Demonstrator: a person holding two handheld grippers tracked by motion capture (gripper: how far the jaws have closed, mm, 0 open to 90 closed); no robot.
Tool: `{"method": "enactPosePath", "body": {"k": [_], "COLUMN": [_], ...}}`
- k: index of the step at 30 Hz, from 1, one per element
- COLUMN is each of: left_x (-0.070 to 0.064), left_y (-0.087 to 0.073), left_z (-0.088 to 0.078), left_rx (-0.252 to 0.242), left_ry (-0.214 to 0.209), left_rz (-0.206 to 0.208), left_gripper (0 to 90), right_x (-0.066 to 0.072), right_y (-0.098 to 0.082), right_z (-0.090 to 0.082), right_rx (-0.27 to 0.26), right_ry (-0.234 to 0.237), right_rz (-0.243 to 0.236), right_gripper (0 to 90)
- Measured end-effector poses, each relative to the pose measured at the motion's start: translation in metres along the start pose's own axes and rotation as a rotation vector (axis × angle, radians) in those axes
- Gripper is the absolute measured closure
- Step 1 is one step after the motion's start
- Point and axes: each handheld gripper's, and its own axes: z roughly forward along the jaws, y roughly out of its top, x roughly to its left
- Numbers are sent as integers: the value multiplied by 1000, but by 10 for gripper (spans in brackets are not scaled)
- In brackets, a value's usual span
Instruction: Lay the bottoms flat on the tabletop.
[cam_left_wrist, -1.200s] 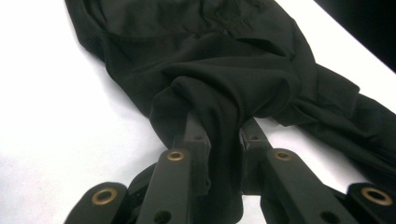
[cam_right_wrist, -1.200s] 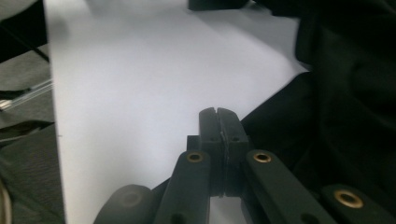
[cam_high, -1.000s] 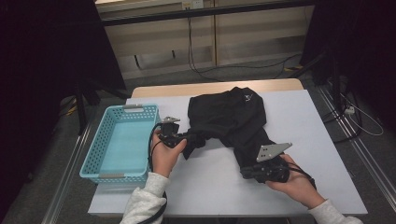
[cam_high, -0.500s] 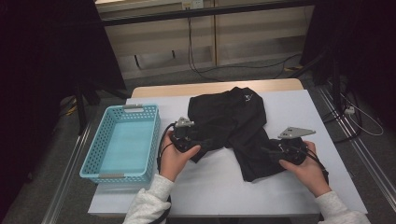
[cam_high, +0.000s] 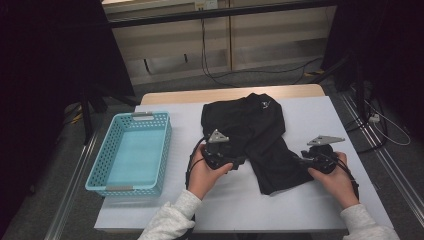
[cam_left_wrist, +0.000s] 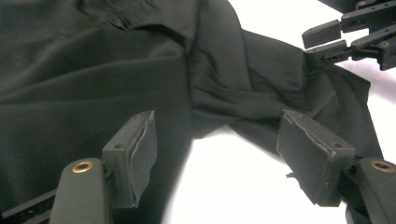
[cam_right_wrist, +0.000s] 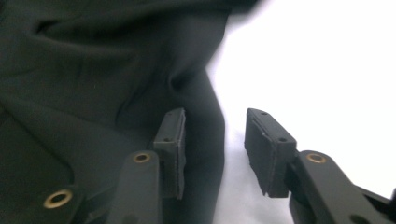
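White table (cam_high: 300, 210) — black garment (cam_high: 250, 130), lower hem creased, indistinct.

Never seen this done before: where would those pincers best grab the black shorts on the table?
Probably at the outer hem edges. The black shorts lie flat, so only edges offer a fold to pinch. The left gripper could come from the left leg's side, the right gripper from the right edge, both low and open.

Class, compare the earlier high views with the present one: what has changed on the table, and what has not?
Both grippers let go of the black garment. The left gripper slid right along its near edge; the right gripper swung out to its right side. Both jaws have just been opening, then easing in, pressing nothing. The turquoise basket stayed put.
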Motion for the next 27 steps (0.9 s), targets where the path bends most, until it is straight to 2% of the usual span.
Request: {"method": "enactPosePath", "body": {"k": [2,5,8,13,20,25,27], "left_x": [-2,-6,-9,-13,-22,-28,-29], "left_y": [-1,-3,-3,-3,-5,-7,-7], "left_z": [5,11,13,17,31,40,42], "left_rx": [10,18,18,27,60,93,96], "left_ry": [-10,-26,-30,-49,-80,-95,-94], "left_rz": [0,-3,4,3,22,30,37], "left_gripper": [302,309,307,322,356,393,411], "right_x": [-1,1,3,6,16,17,14], "right_y": [-2,-3,-4,-9,-17,-22,-24], "right_z": [1,0,-4,-17,-35,-38,-39], "right_rx": [-6,-5,0,-21,-21,3,5], "right_ry": [14,51,68,106,135,99,88], "right_rz": [11,9,-14,7,-8,-22,-9], "right_gripper": [621,785,890,898,898,869,853]}}
